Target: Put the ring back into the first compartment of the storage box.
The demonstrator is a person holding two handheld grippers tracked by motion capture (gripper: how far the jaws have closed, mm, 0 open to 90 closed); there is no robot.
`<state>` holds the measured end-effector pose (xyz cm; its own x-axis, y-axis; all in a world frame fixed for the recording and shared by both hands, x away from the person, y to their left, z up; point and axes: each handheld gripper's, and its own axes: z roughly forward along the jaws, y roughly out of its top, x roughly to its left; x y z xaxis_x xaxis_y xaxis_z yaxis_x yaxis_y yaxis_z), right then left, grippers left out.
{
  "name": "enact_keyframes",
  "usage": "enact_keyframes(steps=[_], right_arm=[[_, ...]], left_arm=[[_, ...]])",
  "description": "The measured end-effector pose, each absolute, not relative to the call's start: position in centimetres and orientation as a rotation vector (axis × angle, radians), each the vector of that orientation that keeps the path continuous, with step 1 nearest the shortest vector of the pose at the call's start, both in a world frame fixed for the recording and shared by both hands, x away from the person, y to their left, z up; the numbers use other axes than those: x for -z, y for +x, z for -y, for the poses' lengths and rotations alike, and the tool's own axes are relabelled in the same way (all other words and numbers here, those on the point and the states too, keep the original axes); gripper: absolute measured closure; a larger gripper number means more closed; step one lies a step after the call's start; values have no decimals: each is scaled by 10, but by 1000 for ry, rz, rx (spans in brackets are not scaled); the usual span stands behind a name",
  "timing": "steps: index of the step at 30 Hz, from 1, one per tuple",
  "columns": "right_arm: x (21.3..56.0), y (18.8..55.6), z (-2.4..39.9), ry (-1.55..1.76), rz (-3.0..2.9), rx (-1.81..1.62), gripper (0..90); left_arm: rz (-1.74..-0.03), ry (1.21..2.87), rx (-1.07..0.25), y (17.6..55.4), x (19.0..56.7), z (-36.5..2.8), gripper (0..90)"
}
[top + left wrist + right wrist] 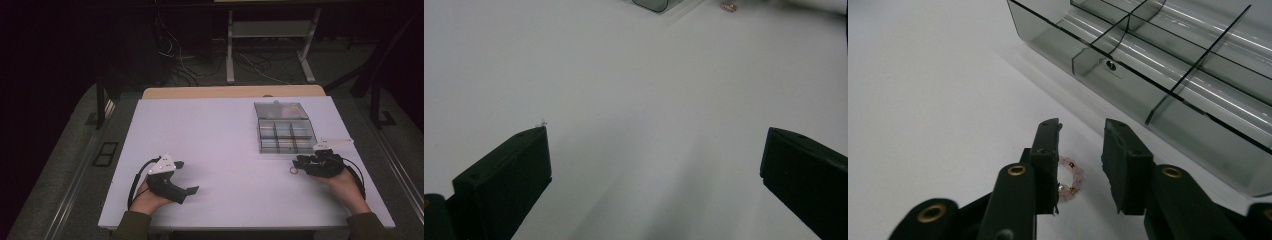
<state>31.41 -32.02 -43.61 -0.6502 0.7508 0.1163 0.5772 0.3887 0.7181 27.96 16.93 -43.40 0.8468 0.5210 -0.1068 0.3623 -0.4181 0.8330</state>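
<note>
A small ring of pink beads [1071,181] lies on the white table [210,130], just in front of a clear compartment box [1168,95]. My right gripper [1080,135] hangs over it with its jaws narrowed on either side. The ring sits against the left finger [1045,150], with a gap to the right one. In the high view the ring [293,170] lies at the tip of the right gripper [298,166], below the box [285,131]. My left gripper [187,176] rests at the table's front left. Its jaws [654,145] stand wide open with nothing between them.
The box has its lid folded back and several divided cells; one far cell holds something coloured. From the left gripper view, a corner of the box [651,4] and the ring [728,7] lie far off. Table legs and cables stand on the floor beyond the table's far edge.
</note>
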Motion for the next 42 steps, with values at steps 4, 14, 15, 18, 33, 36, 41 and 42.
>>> enact_keyframes(steps=[4, 14, 15, 18, 33, 36, 41, 42], right_arm=[[438, 315, 320, 1176, -2437, -1087, 727], [443, 317, 319, 1200, -2471, -1031, 771], [443, 317, 319, 1202, -2471, -1029, 773], [444, 318, 318, 1207, -2472, -1021, 785], [447, 319, 316, 1218, -2492, -993, 824], [447, 319, 316, 1220, -2491, -992, 830], [448, 318, 315, 1207, -2489, -978, 842], [448, 318, 315, 1210, -2487, -977, 848]], left_arm=[[-646, 2053, -207, 279, 434, -169, 0], [-646, 2054, -207, 279, 434, -169, 0], [-645, 2054, -207, 279, 434, -169, 0], [-645, 2057, -206, 279, 434, -169, 0], [-646, 2054, -206, 279, 434, -169, 0], [-645, 2056, -206, 279, 434, -169, 0], [-645, 2057, -207, 279, 434, -169, 0], [-645, 2057, -206, 279, 434, -169, 0]])
